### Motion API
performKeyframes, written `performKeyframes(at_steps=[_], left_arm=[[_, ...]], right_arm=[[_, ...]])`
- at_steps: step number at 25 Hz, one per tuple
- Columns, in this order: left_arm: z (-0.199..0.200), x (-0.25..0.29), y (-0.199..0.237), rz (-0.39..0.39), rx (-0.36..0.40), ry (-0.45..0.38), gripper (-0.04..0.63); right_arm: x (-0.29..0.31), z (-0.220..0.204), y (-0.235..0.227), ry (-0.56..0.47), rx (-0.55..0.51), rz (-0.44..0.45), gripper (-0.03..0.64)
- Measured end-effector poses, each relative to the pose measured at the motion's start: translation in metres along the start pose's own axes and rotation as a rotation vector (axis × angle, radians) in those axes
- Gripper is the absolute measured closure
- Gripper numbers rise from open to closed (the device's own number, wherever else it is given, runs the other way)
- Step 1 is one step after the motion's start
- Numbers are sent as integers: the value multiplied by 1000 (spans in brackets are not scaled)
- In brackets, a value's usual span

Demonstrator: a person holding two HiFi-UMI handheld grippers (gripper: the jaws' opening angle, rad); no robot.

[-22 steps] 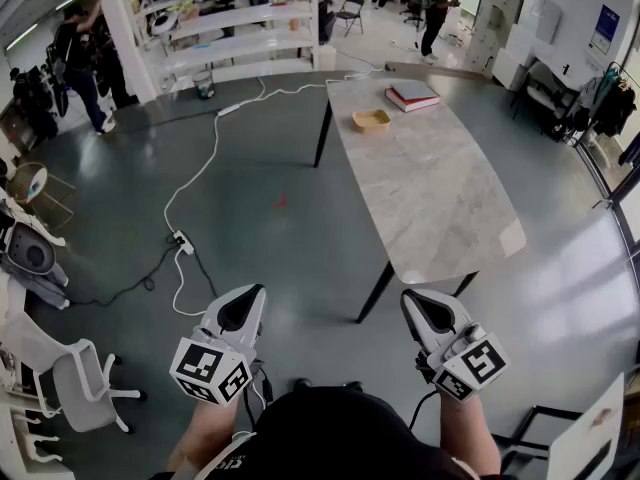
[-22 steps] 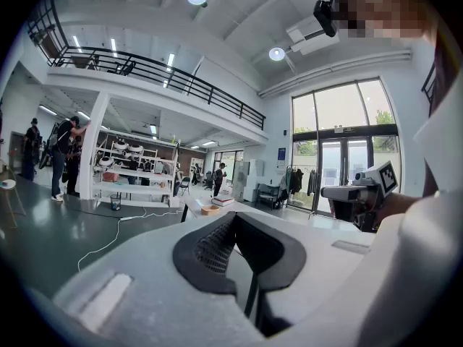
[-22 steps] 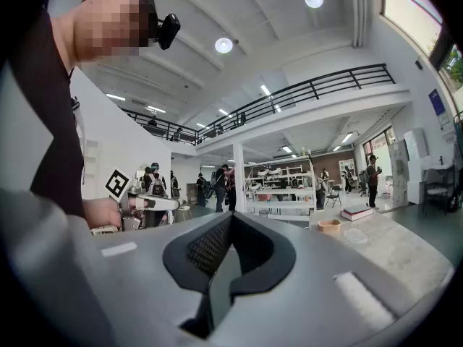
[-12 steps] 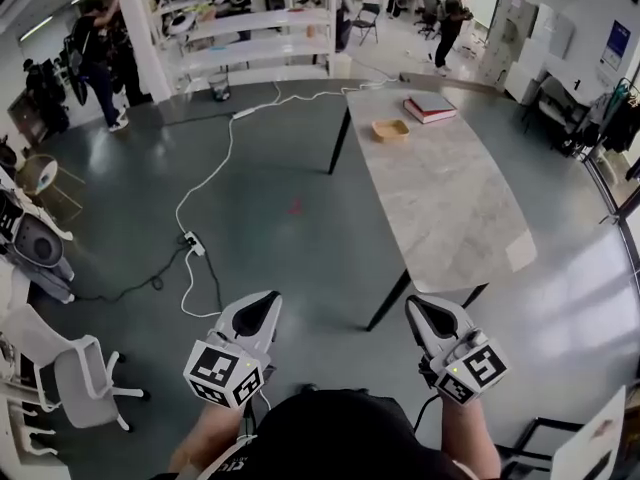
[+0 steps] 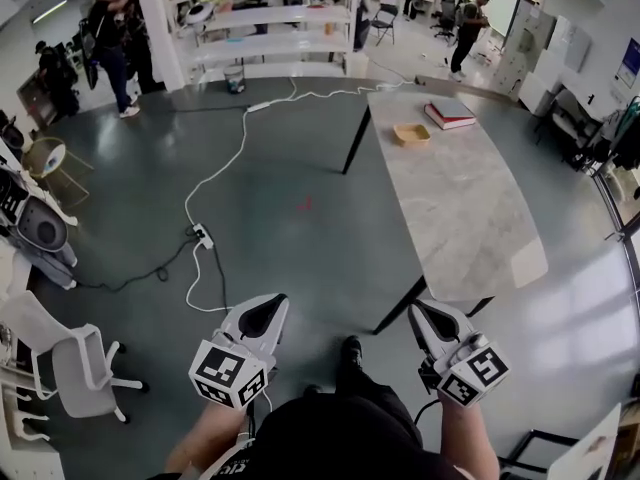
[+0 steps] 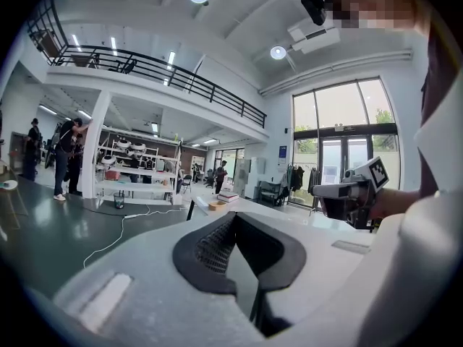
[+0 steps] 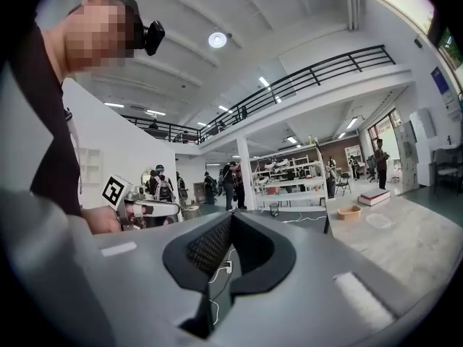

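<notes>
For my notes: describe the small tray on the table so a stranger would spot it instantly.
Start at the long pale marble-look table on the right of the head view. Near its far end, just before a stack of books, lies the tray. It alone is shallow, tan and open-topped; the books are flat and red-edged.

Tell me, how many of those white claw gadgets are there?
2: the left gripper at the head view's lower left, the right gripper at its lower right; none seems hidden.
</notes>
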State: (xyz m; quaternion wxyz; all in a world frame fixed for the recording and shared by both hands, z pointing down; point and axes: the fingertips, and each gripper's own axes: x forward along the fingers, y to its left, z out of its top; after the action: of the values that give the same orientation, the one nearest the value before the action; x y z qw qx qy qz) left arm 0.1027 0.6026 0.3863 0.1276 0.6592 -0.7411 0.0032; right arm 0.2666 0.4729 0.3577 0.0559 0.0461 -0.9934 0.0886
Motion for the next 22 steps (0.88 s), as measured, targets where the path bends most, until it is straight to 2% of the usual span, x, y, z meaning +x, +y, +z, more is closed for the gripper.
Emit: performKeyframes(at_steps=[6,13,22], left_arm=[[9,38,33,43,4,11,592],[33,110,77,73,15,20,591],[65,223,91,66,11,20,591]], right_arm=[[50,7,-42,-5,26,46,615],[120,16,-104,14,60,100,615],[160,44,-213,1,82,107,615]])
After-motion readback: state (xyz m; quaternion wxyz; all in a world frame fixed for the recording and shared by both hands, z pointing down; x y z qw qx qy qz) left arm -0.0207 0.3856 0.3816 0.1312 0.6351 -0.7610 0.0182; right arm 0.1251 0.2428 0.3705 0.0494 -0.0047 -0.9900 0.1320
